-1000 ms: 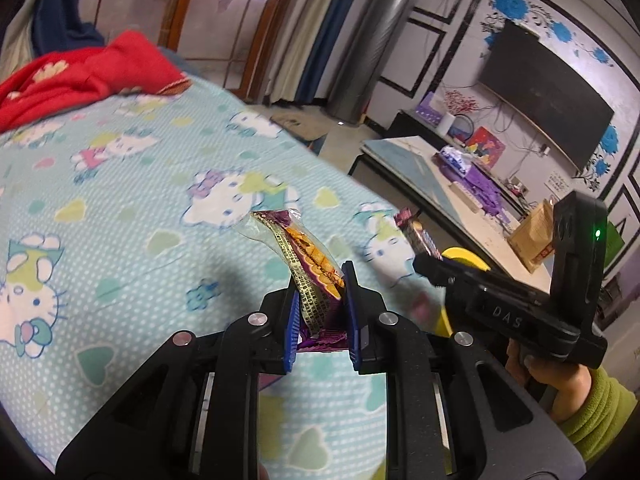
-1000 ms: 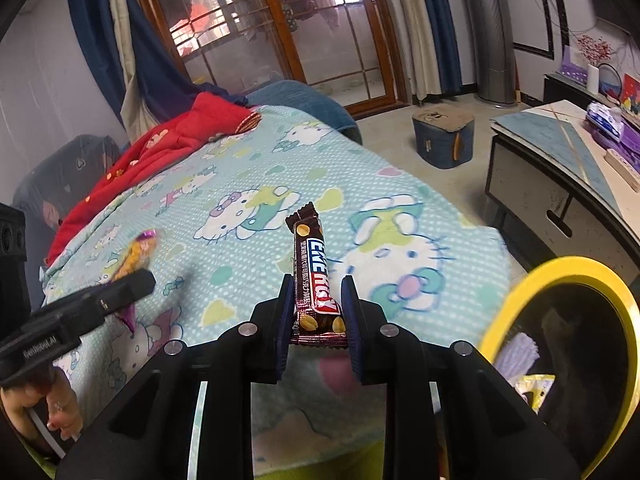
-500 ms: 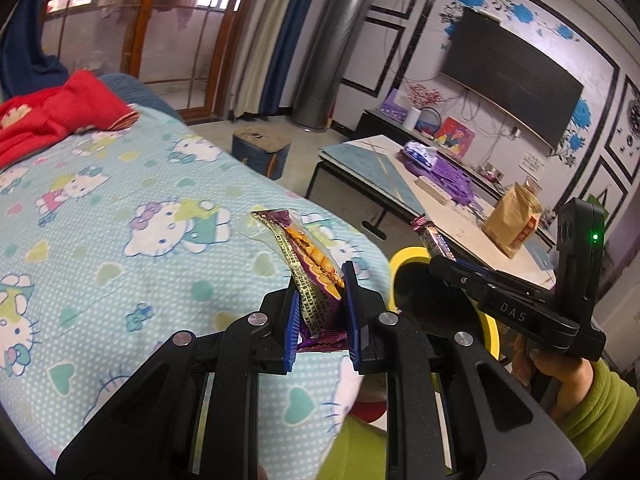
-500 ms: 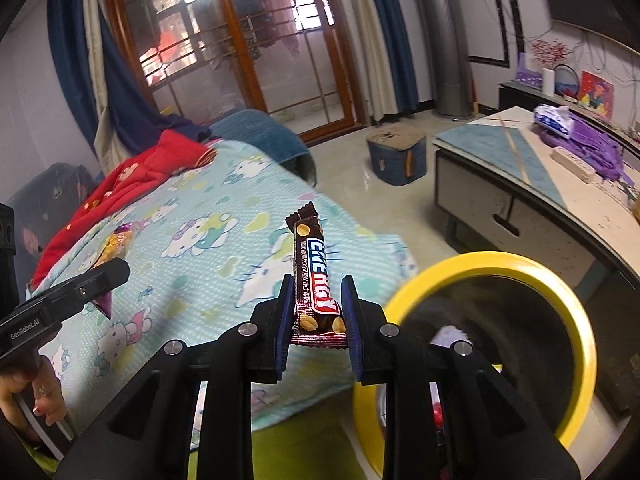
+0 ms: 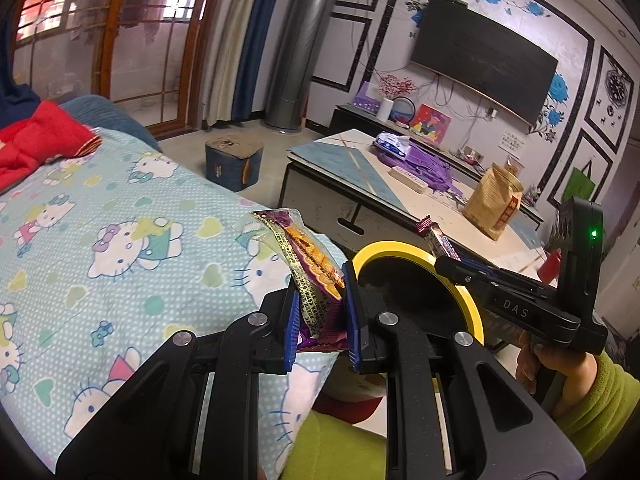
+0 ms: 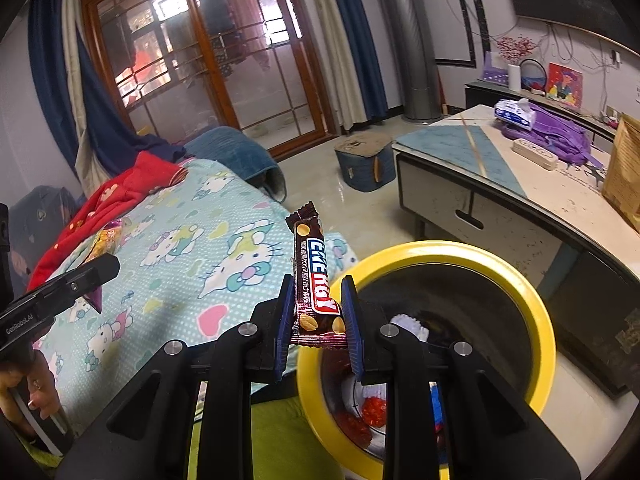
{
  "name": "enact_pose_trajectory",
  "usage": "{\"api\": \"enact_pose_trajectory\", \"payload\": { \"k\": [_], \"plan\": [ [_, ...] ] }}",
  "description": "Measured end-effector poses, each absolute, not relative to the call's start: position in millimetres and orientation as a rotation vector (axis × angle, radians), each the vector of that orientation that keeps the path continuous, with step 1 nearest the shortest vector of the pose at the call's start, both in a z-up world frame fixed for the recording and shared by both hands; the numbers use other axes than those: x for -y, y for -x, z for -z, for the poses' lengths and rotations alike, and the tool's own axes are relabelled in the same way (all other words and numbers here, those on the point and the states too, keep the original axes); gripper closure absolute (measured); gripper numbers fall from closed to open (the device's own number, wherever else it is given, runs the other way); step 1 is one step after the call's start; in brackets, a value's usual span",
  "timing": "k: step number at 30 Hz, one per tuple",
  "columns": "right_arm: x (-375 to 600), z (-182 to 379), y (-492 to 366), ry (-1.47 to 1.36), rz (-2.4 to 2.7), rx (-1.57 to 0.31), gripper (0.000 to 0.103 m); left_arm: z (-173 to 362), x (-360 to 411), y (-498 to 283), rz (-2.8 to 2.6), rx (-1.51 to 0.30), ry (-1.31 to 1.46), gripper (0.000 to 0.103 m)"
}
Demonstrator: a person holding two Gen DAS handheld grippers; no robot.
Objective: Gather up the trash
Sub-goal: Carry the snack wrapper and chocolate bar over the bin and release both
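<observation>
Both tools loaded, both near the bin.

Left tool (image 5: 320,316): fingers clamped on a snack packet (image 5: 310,268), purple and orange, standing up out of the grip. It hangs over the bed edge, just beside the yellow-rimmed bin (image 5: 416,280).

Right tool (image 6: 316,316): fingers clamped on a chocolate bar (image 6: 312,276), upright, lower end pinched. It sits at the near rim of the bin (image 6: 540,320), over the opening. Wrappers already lie inside.

Step in hand, by my reading: drop both pieces in. Best to bring each tool fully over the opening before parting the fingers; the bar is tall and could tip outward over the rim if let go at the edge. The packet is light and crinkly and may cling to a pad.

Around: Hello Kitty bedsheet (image 5: 120,240), red blanket (image 6: 116,196), a low worktop (image 6: 500,184) close behind the bin, blue stool (image 6: 364,168) on the floor. The two tools crowd the same opening.
</observation>
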State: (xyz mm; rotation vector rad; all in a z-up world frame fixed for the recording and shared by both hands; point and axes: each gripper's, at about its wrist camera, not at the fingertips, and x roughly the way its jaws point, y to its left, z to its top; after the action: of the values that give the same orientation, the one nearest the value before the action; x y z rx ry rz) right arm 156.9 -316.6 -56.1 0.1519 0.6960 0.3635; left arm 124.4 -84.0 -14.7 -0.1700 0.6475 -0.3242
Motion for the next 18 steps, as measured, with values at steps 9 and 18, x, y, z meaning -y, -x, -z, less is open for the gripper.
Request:
{"api": "enact_pose_trajectory", "payload": {
  "k": [9, 18],
  "plan": [
    [340.2, 54.6, -149.0, -0.189, -0.319, -0.678, 0.080, 11.6, 110.9, -130.3, 0.378, -0.644, 0.118, 0.090],
    [357.9, 57.0, -143.2, -0.209, -0.274, -0.666, 0.080, 13.3, 134.4, -137.4, 0.420, -0.649, 0.071, 0.090]
  ]
}}
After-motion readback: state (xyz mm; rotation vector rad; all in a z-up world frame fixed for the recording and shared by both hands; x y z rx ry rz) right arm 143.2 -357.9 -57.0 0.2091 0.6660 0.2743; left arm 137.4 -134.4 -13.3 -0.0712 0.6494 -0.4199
